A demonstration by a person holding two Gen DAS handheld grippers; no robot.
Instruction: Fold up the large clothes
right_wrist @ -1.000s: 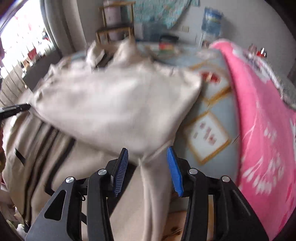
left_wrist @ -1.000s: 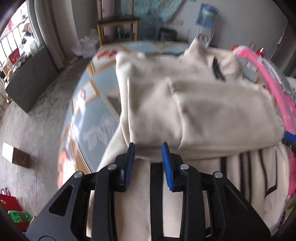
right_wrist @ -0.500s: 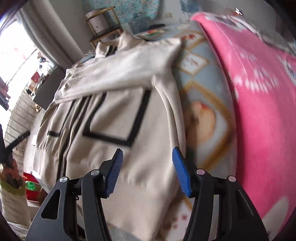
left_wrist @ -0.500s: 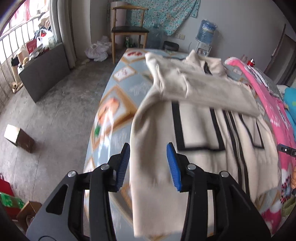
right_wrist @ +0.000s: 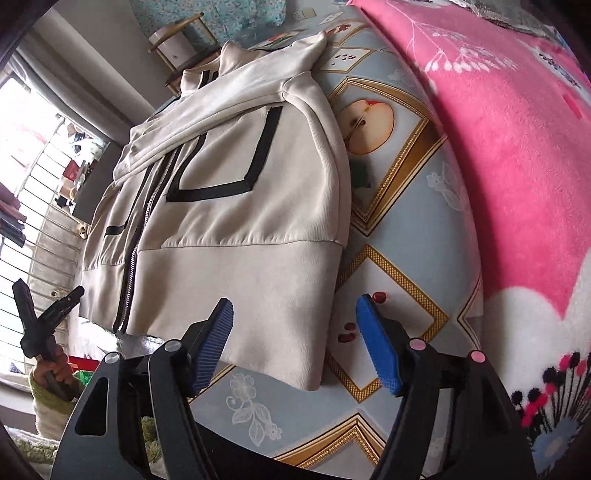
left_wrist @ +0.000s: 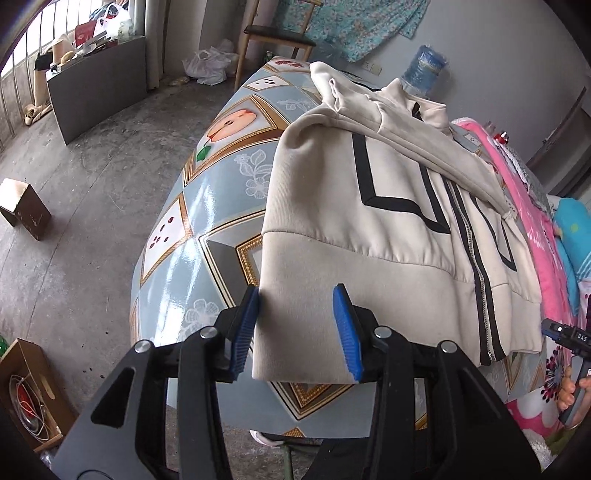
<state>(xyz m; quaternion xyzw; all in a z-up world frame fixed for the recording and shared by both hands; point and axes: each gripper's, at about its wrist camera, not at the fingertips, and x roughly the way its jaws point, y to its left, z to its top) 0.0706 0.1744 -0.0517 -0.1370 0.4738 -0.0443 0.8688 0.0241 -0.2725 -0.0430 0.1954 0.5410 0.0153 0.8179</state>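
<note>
Matt cream cloth jacket (left_wrist: 388, 236) on a glossy printed tablecloth (left_wrist: 207, 206).

Table (left_wrist: 207, 206) covered in glossy blue fruit-patterned cloth, cream zip jacket (left_wrist: 388, 236) laid flat on it, pink blanket (right_wrist: 498, 147) spread alongside

Left tool (left_wrist: 297, 328) open; right tool (right_wrist: 295, 341) open wider (jaws just opening), both angled down.

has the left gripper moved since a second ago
Yes. The left gripper has pulled back along the jacket toward its hem; the wooden chair beyond the table looks farther off. Its jaws opened wider and now straddle the hem corner.
</note>
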